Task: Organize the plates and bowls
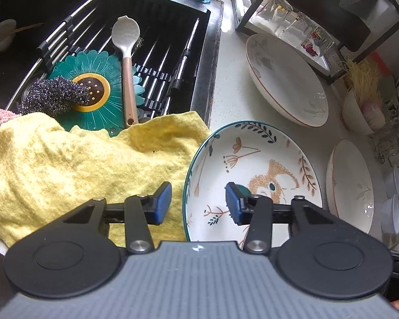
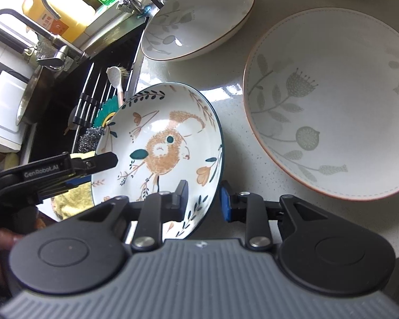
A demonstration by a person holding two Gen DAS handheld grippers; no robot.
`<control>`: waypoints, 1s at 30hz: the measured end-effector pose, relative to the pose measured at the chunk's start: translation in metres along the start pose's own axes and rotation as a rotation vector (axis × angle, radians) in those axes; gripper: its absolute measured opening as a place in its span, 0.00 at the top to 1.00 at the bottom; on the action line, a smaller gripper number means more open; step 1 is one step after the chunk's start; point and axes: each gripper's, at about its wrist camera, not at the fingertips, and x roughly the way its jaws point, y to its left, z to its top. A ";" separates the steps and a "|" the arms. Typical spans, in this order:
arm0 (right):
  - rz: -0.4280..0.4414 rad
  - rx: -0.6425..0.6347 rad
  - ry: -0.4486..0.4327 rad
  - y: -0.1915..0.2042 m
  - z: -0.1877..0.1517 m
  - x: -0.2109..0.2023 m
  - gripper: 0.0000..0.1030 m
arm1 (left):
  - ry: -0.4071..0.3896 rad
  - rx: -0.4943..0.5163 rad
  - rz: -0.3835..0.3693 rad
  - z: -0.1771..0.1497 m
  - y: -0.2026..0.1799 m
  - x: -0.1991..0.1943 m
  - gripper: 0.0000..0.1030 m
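- Bird plate point(image 2: 157, 143): on bench point(image 2: 234, 90), just right of sink point(image 1: 157, 40), left rim over yellow cloth point(image 1: 79, 164).
- Left tool point(image 1: 198, 203): half open, straddling left rim, no grip.
- Right tool point(image 2: 203, 199): narrow, astride near-right rim; contact unclear.
- Leaf plates point(image 2: 332, 106): right and far, apart, unstacked.
- Progress: stacking not begun.

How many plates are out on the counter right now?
3 for certain: the teal-rimmed animal plate nearest the sink, straddled by both grippers; a leaf-pattern plate beside it; another leaf-pattern plate further back by the rack. More white dishes at the left view's edge are unclear.
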 end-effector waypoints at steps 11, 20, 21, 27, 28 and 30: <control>0.001 -0.011 -0.014 -0.007 0.004 0.003 0.85 | 0.000 0.033 0.041 0.003 -0.002 0.007 0.82; 0.013 -0.031 -0.052 -0.009 0.003 0.001 0.87 | 0.007 0.062 0.044 0.002 -0.007 0.003 0.84; 0.018 -0.028 -0.054 -0.010 0.003 0.001 0.87 | 0.006 0.065 0.044 0.002 -0.007 0.002 0.84; 0.049 -0.028 -0.079 -0.011 0.006 -0.011 0.87 | -0.014 0.070 0.032 0.003 -0.011 -0.010 0.86; 0.053 -0.027 -0.088 -0.011 0.006 -0.014 0.87 | -0.021 0.076 0.031 0.003 -0.013 -0.013 0.86; 0.063 -0.029 -0.106 -0.010 0.009 -0.021 0.87 | -0.039 0.086 0.029 0.003 -0.017 -0.020 0.86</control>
